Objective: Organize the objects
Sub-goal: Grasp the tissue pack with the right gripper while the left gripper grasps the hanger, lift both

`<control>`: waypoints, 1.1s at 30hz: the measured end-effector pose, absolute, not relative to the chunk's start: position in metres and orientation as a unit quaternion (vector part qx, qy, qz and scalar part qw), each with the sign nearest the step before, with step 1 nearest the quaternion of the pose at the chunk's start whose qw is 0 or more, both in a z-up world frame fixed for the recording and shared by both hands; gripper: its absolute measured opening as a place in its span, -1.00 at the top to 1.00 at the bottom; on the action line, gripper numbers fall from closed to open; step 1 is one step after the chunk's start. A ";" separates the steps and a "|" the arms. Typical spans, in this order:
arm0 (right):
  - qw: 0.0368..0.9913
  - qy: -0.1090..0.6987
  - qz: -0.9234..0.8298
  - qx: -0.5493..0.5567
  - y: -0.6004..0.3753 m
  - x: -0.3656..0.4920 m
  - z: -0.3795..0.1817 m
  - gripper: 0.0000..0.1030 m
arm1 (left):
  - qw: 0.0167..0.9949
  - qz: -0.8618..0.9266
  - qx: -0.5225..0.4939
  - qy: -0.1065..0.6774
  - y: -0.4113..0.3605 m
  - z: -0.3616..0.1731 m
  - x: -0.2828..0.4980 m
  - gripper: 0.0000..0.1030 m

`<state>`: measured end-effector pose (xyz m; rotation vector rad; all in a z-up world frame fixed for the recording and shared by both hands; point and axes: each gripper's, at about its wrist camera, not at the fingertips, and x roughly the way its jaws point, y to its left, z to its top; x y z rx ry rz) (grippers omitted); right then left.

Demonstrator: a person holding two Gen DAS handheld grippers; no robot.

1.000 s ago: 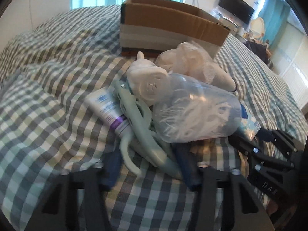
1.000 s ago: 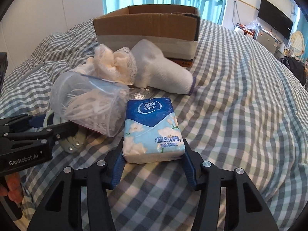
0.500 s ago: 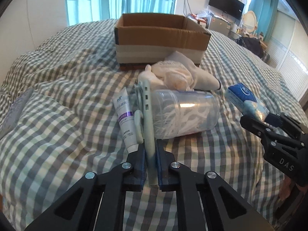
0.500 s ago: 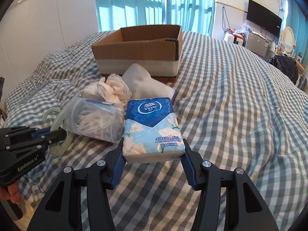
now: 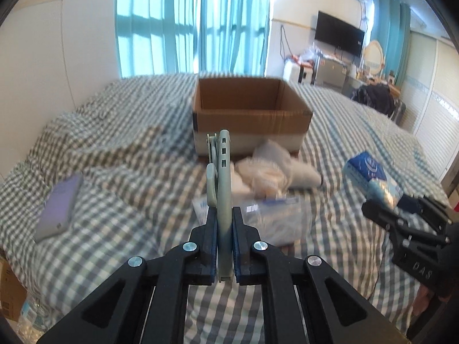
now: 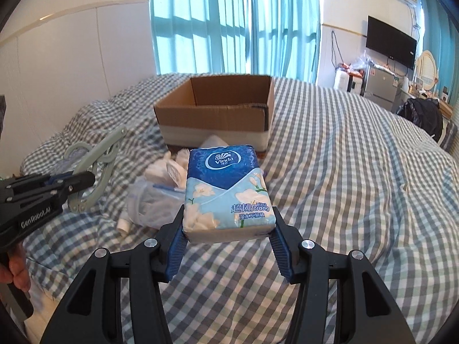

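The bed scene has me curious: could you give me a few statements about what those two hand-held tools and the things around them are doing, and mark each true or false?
1. The left gripper has its jaws shut on a pale green folding hanger. True.
2. The right gripper is empty. False: its jaws clamp a blue tissue pack.
3. The cardboard box already holds the tissue pack. False: the pack is held in front of the box, and what shows of the box's inside is bare.
4. A clear plastic bag lies on the checked bedspread. True.
5. A purple phone lies inside the box. False: it lies on the bedspread, off to the left.
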<state>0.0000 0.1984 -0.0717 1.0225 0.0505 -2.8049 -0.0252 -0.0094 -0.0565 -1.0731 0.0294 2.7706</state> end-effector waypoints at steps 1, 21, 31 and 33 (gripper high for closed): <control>0.078 0.017 -0.938 0.338 0.198 0.000 -0.068 -0.02 | 0.093 0.929 -0.358 0.011 -0.007 -0.052 -0.030 0.84; 0.106 0.058 -0.959 0.257 0.190 -0.117 0.044 -0.02 | 0.128 0.951 -0.280 0.022 0.025 0.032 -0.158 0.84; 0.117 0.073 -0.959 0.249 0.174 -0.213 0.064 -0.02 | 0.128 0.952 -0.276 0.027 0.030 0.039 -0.246 0.84; 0.119 0.073 -0.956 0.258 0.170 -0.235 0.060 -0.02 | 0.128 0.951 -0.281 0.032 0.034 0.032 -0.262 0.84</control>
